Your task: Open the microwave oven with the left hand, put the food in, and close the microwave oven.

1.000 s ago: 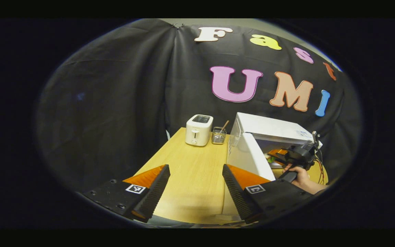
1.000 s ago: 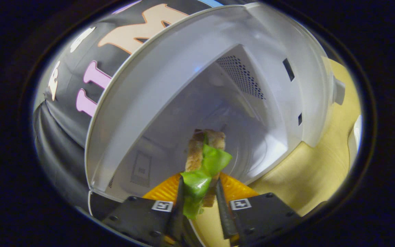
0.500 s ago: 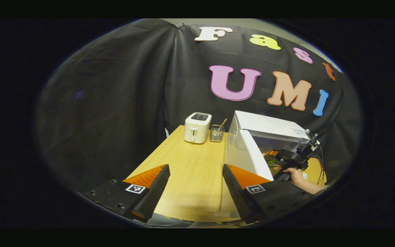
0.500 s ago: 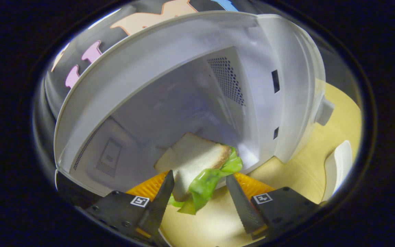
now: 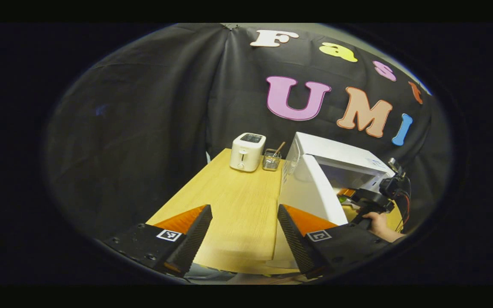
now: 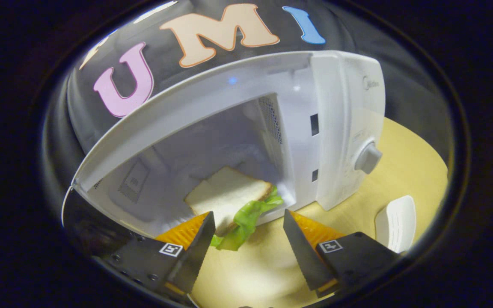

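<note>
Right gripper [image 6: 246, 239]: fingers spread, empty.
Sandwich [image 6: 227, 199]: just ahead, inside microwave [image 6: 340, 128], lettuce overhanging.
Left gripper [image 5: 244, 233]: spread, over table [image 5: 233, 205].

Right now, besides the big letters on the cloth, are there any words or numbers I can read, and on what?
Microwave oven, logo on its top corner: too blurred to read.
Print beside its knob: too small to read.
Left gripper and right gripper: square patterned markers, no words.
</note>
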Tool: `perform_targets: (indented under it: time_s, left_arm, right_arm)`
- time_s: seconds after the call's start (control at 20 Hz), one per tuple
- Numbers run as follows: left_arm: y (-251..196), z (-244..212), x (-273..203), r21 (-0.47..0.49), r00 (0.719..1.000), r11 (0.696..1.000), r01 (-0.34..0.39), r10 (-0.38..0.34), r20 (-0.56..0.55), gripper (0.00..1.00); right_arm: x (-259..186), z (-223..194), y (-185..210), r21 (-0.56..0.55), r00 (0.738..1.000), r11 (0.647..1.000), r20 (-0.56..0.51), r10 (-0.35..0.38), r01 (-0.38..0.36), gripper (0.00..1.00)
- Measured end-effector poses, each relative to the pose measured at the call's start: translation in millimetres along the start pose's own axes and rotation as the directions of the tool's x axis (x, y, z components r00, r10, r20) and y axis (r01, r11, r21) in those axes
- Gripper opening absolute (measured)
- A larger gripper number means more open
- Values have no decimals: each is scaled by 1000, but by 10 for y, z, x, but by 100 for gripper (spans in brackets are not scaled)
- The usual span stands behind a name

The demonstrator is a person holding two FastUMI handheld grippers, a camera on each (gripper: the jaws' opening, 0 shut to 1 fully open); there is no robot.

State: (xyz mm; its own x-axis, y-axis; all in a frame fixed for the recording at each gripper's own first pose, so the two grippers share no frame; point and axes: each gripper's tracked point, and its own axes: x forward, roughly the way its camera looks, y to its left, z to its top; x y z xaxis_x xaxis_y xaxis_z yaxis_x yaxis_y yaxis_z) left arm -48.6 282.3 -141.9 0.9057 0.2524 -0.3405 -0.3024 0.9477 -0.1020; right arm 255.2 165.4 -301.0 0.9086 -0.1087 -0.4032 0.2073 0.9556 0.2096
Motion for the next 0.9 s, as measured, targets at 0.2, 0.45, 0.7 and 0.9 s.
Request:
perform_targets:
  time_s: [0.2,0.45,0.7,0.9]
  left_arm:
    - [-15,-158,32,30,999,999,17,-16,-50,90]
    - [-89,-354,38,46,993,997,54,-49,-111,77]
    - [-115,-405,58,75,990,996,53,-43,-132,44]
    - [-142,-532,65,61,982,997,42,-30,-185,27]
  right_arm:
    - [-342,76,-107,-44,1000,999,1,29,-29,92]
    - [-869,292,-348,-52,998,998,43,40,-38,92]
    - [-1356,478,-703,-58,996,998,93,11,-5,91]
    - [-1678,506,-1003,-55,994,998,106,-36,42,98]
